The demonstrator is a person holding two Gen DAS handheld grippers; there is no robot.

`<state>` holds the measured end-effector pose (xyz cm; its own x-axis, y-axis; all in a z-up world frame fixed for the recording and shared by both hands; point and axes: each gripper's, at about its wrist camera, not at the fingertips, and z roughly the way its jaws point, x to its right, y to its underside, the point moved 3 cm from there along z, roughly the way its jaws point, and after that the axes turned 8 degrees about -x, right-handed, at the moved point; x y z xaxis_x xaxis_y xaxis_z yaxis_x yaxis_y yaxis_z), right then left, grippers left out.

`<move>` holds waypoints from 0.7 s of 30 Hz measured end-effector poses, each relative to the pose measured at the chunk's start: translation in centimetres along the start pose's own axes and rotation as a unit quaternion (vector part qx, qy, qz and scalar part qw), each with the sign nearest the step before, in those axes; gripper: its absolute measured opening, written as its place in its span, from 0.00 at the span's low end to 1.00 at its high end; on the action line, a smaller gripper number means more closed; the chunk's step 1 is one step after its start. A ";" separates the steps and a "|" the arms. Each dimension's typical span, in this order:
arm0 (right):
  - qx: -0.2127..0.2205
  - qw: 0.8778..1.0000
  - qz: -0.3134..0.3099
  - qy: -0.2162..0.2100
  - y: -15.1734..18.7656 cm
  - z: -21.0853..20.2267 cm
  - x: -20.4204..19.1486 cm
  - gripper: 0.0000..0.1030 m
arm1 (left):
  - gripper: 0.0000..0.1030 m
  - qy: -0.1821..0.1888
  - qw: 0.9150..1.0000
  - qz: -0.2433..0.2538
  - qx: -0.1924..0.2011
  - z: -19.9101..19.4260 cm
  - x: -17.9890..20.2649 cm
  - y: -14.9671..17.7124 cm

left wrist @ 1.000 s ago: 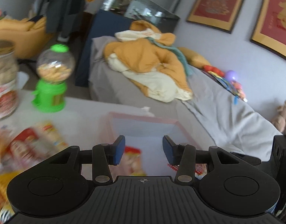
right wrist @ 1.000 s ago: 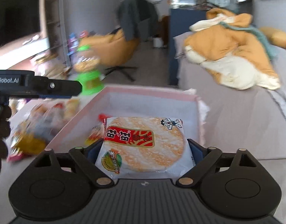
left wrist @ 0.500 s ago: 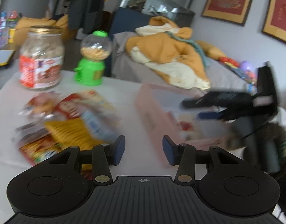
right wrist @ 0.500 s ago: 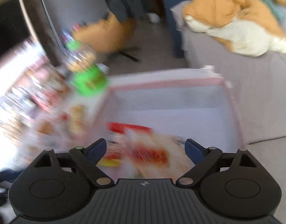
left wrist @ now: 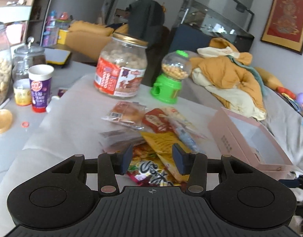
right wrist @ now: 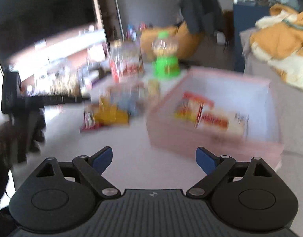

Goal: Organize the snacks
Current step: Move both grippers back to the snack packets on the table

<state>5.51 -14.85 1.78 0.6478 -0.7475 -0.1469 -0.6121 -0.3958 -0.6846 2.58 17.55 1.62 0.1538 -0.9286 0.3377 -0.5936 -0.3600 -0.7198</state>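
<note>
The left claw [left wrist: 152, 161] hung with its pads partly spread and nothing pinched, low over the near end of a heap of snack packets [left wrist: 151, 138] on the white surface [left wrist: 72, 122]. A red-and-yellow packet [left wrist: 151, 171] lay directly under the pads, with a yellow bag [left wrist: 161, 142] just beyond it, then a wrapped bun [left wrist: 125, 114] and a red packet [left wrist: 157, 120] at the far end. To the right of the heap stood the pink box [left wrist: 230, 138], open at the top, near the surface's right edge. Bare surface lay left of the heap. Farther back a big snack jar [left wrist: 121, 71] and a green candy dispenser [left wrist: 171, 79] stood side by side, with a purple cup [left wrist: 40, 86] off to the left. The right claw [right wrist: 154, 161] was spread wide and empty over bare surface, just short of the box [right wrist: 210, 142], where a red-and-white cracker pack [right wrist: 216, 118] lay inside; that view was blurred.
</note>
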 end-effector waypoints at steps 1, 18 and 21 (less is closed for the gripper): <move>-0.008 1.000 -0.005 0.019 0.1 0.8 0.1 0.89 | 0.48 0.004 1.000 0.000 -0.002 0.0 -0.1 -0.1; -0.019 0.999 0.026 0.030 -3.3 8.1 1.4 0.89 | 0.36 0.048 0.992 0.089 -0.074 9.4 4.9 -3.3; -0.010 0.999 -0.005 0.045 -2.7 6.8 0.7 0.89 | 0.37 0.070 0.988 0.112 -0.081 7.8 5.8 -1.3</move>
<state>10.72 -10.68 -1.36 0.6109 -0.7882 -0.0749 -0.6156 -0.4134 -0.6710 10.41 11.91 -0.19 -0.0994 -0.9577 0.2702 -0.7212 -0.1177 -0.6827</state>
